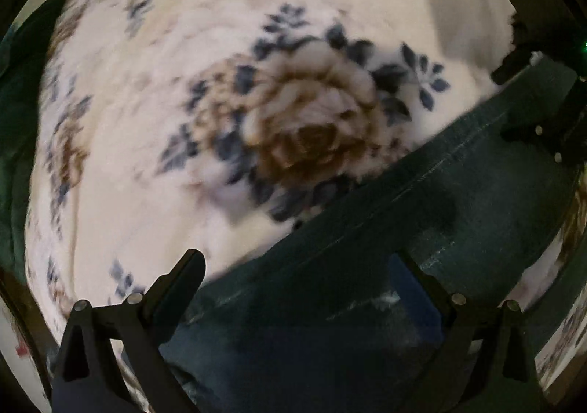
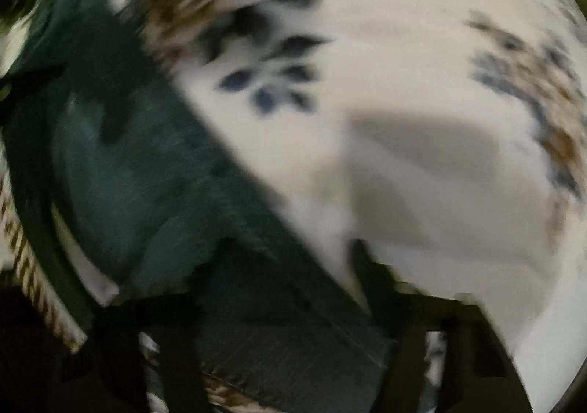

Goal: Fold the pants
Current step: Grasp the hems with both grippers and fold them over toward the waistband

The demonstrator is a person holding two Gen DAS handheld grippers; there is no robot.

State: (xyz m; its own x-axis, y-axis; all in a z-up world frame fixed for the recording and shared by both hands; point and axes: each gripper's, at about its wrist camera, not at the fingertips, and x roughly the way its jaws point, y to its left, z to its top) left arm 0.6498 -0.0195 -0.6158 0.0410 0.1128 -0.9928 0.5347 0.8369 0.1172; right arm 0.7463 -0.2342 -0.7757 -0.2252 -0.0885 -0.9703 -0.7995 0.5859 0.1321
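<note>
Dark blue-green denim pants point(image 1: 422, 200) lie on a white floral blanket point(image 1: 154, 141). In the left wrist view they run as a band from lower left to upper right. My left gripper point(image 1: 297, 273) is open, its two black fingers point(image 1: 183, 277) spread wide just above the denim near a seam. My right gripper shows at the right edge of this view point(image 1: 543, 134), over the pants. In the blurred right wrist view the pants point(image 2: 139, 170) cross from upper left to bottom centre. My right gripper point(image 2: 290, 266) stands open over the pants edge, one finger point(image 2: 374, 273) over the blanket.
The blanket point(image 2: 422, 90) has large brown roses point(image 1: 312, 126) with blue leaves and covers the whole surface. A dark green cloth point(image 1: 22, 90) shows at the far left edge of the left wrist view. A striped edge point(image 2: 40, 288) shows at lower left of the right wrist view.
</note>
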